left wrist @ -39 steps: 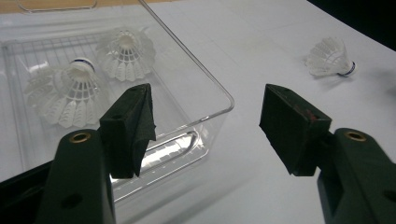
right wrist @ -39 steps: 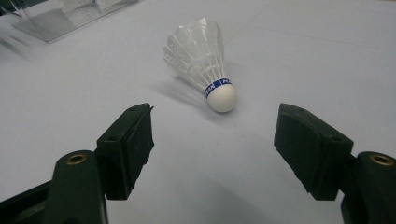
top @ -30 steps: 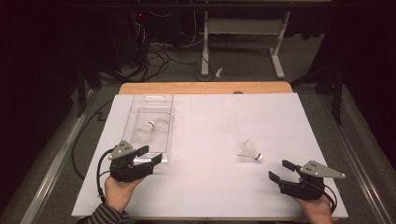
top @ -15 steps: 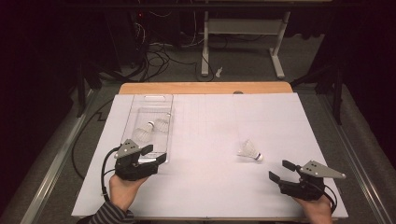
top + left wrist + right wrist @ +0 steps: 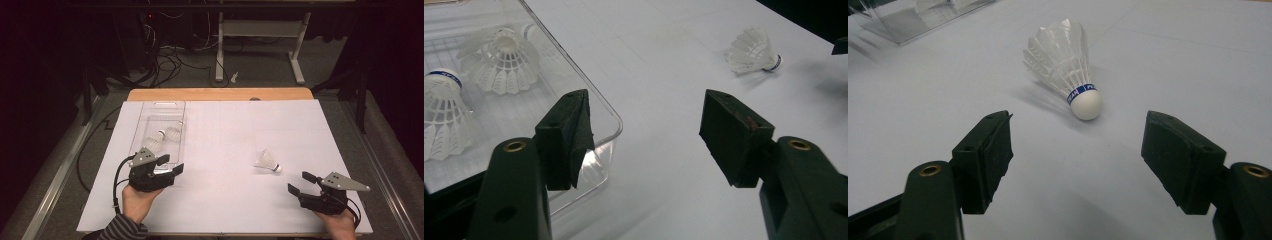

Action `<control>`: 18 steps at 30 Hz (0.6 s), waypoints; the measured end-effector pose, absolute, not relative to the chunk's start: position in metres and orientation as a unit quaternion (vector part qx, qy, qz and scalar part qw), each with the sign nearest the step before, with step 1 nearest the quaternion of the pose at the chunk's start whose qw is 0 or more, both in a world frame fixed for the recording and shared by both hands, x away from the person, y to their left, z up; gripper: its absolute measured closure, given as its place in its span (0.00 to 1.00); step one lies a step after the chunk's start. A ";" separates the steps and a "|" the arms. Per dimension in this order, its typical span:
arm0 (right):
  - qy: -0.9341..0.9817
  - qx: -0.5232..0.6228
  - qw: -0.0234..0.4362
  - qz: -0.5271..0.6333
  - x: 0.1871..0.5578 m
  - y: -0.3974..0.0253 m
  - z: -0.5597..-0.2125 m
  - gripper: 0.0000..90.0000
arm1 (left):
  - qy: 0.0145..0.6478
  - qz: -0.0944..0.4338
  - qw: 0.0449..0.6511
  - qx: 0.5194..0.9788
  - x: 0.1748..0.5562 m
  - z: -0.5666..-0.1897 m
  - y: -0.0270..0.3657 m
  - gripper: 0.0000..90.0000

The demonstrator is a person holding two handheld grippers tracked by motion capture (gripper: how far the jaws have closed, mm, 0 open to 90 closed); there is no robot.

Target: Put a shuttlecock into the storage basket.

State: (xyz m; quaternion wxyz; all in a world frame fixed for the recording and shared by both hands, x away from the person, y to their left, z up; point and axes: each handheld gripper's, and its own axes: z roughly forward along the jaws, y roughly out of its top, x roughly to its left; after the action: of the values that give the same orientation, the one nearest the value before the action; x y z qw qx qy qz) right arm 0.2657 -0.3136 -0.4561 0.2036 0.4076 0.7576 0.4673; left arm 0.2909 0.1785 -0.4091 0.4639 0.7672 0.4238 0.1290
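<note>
A white feather shuttlecock [image 5: 266, 161] with a blue band lies on its side on the white sheet, right of centre. My right gripper [image 5: 298, 182] stands open just short of it, and the shuttlecock [image 5: 1065, 65] lies a little ahead of its jaws, cork towards me. My left gripper [image 5: 171, 164] is open and empty at the near end of a clear plastic box [image 5: 141, 125]. Two shuttlecocks [image 5: 504, 60] [image 5: 441, 115] lie inside that box [image 5: 599, 150]. The loose shuttlecock [image 5: 754, 51] lies far off ahead of the left jaws.
The white sheet [image 5: 225, 125] covers the table, whose wooden edge [image 5: 215, 94] shows at the back. Beyond it on the floor are cables, a stand's legs [image 5: 295, 55] and a small white object [image 5: 233, 76].
My left gripper has shifted slightly right, turning its jaws more towards the table's middle. The right gripper and the shuttlecock have stayed put.
</note>
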 end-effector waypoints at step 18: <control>0.757 0.409 0.202 0.468 0.266 -0.314 -0.456 0.32 | 0.413 0.117 0.460 0.777 0.298 -0.409 0.164 0.43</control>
State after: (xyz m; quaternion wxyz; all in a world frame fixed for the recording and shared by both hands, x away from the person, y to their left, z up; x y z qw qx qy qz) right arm 0.2656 -0.3137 -0.4561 0.2025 0.4091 0.7569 0.4677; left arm 0.2976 0.1641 -0.4090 0.4601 0.7770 0.4134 0.1172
